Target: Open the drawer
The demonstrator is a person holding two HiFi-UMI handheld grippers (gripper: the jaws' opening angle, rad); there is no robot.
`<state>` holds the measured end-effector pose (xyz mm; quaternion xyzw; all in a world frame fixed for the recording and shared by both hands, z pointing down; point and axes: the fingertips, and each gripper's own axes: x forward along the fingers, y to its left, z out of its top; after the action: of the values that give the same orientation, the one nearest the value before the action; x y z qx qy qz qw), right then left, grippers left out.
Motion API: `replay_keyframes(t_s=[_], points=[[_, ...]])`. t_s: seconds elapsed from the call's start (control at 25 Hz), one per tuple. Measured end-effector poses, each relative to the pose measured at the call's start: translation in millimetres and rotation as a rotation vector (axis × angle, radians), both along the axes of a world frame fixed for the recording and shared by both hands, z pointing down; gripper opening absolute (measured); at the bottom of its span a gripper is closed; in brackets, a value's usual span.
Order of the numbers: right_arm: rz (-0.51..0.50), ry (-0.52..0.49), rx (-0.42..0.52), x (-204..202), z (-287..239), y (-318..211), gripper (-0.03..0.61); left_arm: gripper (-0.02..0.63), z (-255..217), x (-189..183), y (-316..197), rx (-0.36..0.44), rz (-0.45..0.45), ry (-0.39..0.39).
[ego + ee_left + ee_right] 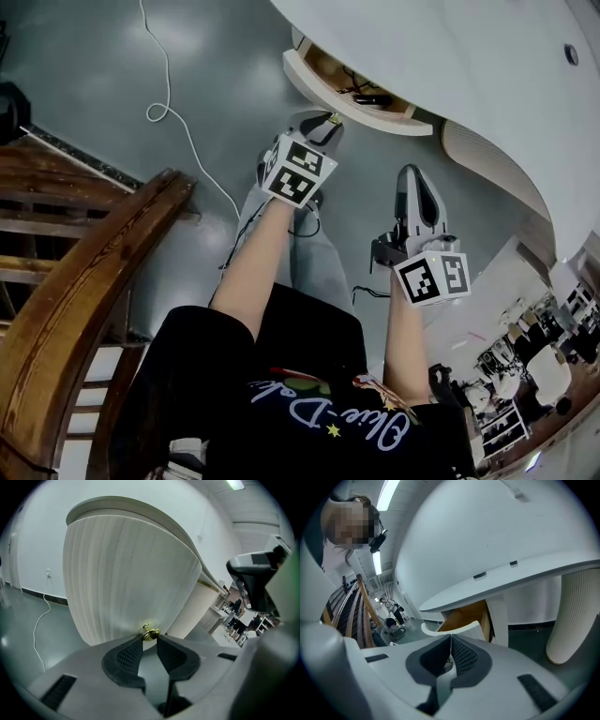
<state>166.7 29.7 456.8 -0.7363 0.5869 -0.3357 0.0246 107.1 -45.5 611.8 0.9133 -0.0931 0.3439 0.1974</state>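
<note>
Drawer: white drawer [317, 92] with a fluted, curved front and pale wooden inside, standing out from under the smooth, rounded white bench [450, 56], front towards the person.
Contents: a black cable [364, 95].
Left tongs [150, 637]: pinching the small round brass knob [150, 632] on the drawer's front.
Right tongs [451, 638]: closed, empty, apart from the drawer.

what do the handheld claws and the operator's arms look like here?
Both are light grey moulded shells with dark textured pads: left claw, right claw. Each carries a white cube with black square markers. The operator wears a black short-sleeved T-shirt with colourful script print; the forearms are bare.
</note>
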Motion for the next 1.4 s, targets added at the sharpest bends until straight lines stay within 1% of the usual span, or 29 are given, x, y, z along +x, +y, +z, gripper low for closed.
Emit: replay_keyframes(t_s=[0.56, 0.8, 1.12, 1.28, 1.4], points=[[-0.011, 0.004, 0.013, -13, -9, 17, 0.005, 0.092, -2, -24, 19, -0.012, -0.033, -0.001], [-0.026, -0.001, 0.015, -21, -8, 21, 0.005, 0.092, -1, -33, 25, -0.01, -0.03, -0.01], [-0.044, -0.006, 0.022, -27, -9, 19, 0.005, 0.092, -4, -39, 33, -0.029, -0.049, -0.006], [-0.055, -0.006, 0.029, -30, -11, 17, 0.005, 0.092, -2, -46, 36, -0.026, -0.037, -0.024], [-0.061, -0.007, 0.031, -33, -11, 16, 0.003, 0.092, -3, -49, 39, -0.031, -0.04, -0.017]])
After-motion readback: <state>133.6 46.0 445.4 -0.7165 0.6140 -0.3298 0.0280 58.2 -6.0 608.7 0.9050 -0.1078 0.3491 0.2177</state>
